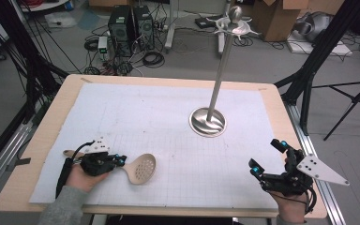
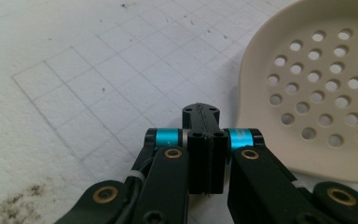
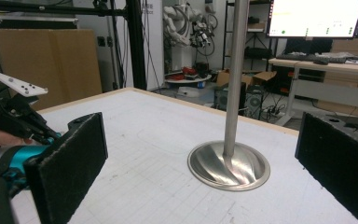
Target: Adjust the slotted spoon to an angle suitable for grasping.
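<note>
A beige slotted spoon lies on the white gridded mat, its perforated bowl just right of my left gripper's tips. The left gripper rests low over the spoon's handle, whose wooden end pokes out behind the hand. Its jaws are pressed together and I see nothing between them. My right gripper hovers near the mat's front right with its jaws wide apart and empty, facing a metal stand. The left gripper also appears there at the far left.
The steel stand has a round base mid-right on the mat, and a tall pole topped by white hooks. The mat covers a wooden table. Tripod legs, cables and computer towers stand on the floor beyond.
</note>
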The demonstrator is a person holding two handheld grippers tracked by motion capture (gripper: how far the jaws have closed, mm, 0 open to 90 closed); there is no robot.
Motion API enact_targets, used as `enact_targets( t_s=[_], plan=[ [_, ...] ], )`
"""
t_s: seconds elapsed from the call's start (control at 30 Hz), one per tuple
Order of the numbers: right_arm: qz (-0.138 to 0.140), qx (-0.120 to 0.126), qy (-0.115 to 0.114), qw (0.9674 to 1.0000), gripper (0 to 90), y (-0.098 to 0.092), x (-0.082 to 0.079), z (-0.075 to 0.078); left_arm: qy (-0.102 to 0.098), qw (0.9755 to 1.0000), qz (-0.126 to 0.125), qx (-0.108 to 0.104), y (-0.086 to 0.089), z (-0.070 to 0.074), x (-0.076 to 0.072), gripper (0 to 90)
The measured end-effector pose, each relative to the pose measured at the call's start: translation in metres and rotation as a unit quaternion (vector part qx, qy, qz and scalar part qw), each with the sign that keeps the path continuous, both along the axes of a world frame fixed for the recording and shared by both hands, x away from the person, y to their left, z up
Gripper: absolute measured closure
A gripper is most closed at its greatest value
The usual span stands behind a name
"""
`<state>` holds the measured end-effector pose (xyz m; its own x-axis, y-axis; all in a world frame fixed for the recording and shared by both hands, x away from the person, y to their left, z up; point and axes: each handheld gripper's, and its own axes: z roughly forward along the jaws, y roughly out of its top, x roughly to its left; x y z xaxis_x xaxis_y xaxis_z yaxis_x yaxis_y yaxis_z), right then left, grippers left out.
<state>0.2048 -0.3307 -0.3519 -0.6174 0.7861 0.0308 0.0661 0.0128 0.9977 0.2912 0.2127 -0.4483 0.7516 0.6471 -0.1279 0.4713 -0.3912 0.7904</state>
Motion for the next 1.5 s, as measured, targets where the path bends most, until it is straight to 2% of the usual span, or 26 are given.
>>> enact_targets(
  t_s=[0.03,0.2,0.27,0.3,0.33,0.37,0.4,0.43,0.47,0.53,0.57,0.6,0.63,0.67,0.73,0.83,0.9,0.97,1.0,1.1,1.13,1.17,1.33,1.5],
  plan=[
    [0.000,0.000,-0.001,1.0000,1.1,0.000,-0.001,0.000,-0.001,1.0000,-0.008,0.003,0.002,0.000,-0.003,89.7],
    [0.000,-0.004,0.002,1.0000,1.1,0.000,-0.002,-0.001,0.000,0.9999,-0.017,0.001,0.005,0.000,-0.012,89.7],
    [0.000,-0.004,0.003,1.0000,1.1,0.001,-0.002,-0.002,-0.004,0.9998,-0.018,0.003,0.006,0.000,-0.014,89.6],
    [0.000,-0.005,0.004,1.0000,1.1,0.001,-0.002,-0.002,-0.019,0.9996,-0.010,0.016,0.005,0.001,-0.016,89.6],
    [0.001,-0.006,0.003,1.0000,1.1,0.001,-0.001,-0.002,-0.019,0.9996,-0.010,0.016,0.005,0.001,-0.016,89.6],
    [0.001,-0.007,0.002,1.0000,1.1,0.001,-0.001,-0.002,-0.037,0.9993,0.005,-0.001,0.010,0.004,-0.019,89.6],
    [0.001,-0.007,0.002,1.0000,1.1,0.001,-0.001,-0.002,-0.037,0.9993,0.005,-0.001,0.010,0.004,-0.019,89.6],
    [0.001,-0.005,0.003,1.0000,1.1,0.001,-0.002,-0.001,-0.048,0.9984,0.018,-0.025,0.019,0.008,-0.026,89.6],
    [0.001,-0.007,0.002,1.0000,1.1,0.001,-0.002,-0.001,-0.048,0.9984,0.018,-0.025,0.019,0.008,-0.026,89.6],
    [0.001,-0.003,0.003,1.0000,1.1,0.001,-0.002,-0.001,-0.056,0.9973,0.021,-0.041,0.028,0.011,-0.035,89.6],
    [0.002,-0.004,0.002,1.0000,1.1,0.001,-0.001,-0.002,-0.062,0.9967,0.027,-0.045,0.038,0.012,-0.044,89.6],
    [0.002,-0.004,0.002,1.0000,1.1,0.001,-0.001,-0.002,-0.062,0.9967,0.027,-0.045,0.038,0.012,-0.044,89.6],
    [0.003,-0.005,0.006,1.0000,1.1,0.001,0.000,-0.003,-0.069,0.9961,0.037,-0.041,0.048,0.012,-0.055,89.6],
    [0.003,-0.005,0.006,1.0000,1.1,0.001,0.000,-0.003,-0.069,0.9961,0.037,-0.041,0.048,0.012,-0.055,89.6],
    [0.005,-0.006,0.007,0.9999,1.1,0.004,0.002,-0.003,-0.075,0.9951,0.052,-0.038,0.062,0.011,-0.068,89.6],
    [0.012,-0.009,0.005,0.9999,1.1,0.008,0.003,-0.002,-0.077,0.9946,0.062,-0.033,0.070,0.009,-0.074,89.6],
    [0.016,-0.010,0.005,0.9998,1.1,0.011,0.005,-0.003,-0.075,0.9935,0.081,-0.028,0.082,0.006,-0.077,89.6],
    [0.021,-0.013,0.007,0.9997,1.1,0.014,0.007,-0.003,-0.073,0.9932,0.087,-0.025,0.085,0.005,-0.077,89.6],
    [0.021,-0.014,0.008,0.9996,1.1,0.015,0.009,-0.003,-0.070,0.9929,0.095,-0.014,0.089,0.003,-0.075,89.6],
    [0.026,-0.016,0.007,0.9995,1.1,0.017,0.011,-0.004,-0.069,0.9925,0.101,-0.004,0.091,0.002,-0.074,89.6],
    [0.028,-0.015,0.009,0.9994,1.0,0.017,0.012,-0.004,-0.069,0.9913,0.111,0.022,0.092,0.000,-0.073,89.6],
    [0.028,-0.015,0.008,0.9995,1.1,0.017,0.012,-0.004,-0.068,0.9905,0.114,0.034,0.092,-0.002,-0.073,89.6],
    [0.029,-0.014,0.007,0.9995,1.1,0.016,0.013,-0.005,-0.073,0.9906,0.111,0.033,0.093,-0.004,-0.072,89.6],
    [0.032,-0.014,0.006,0.9994,1.1,0.018,0.012,-0.003,-0.069,0.9897,0.118,0.043,0.089,-0.002,-0.057,89.6]
  ],
)
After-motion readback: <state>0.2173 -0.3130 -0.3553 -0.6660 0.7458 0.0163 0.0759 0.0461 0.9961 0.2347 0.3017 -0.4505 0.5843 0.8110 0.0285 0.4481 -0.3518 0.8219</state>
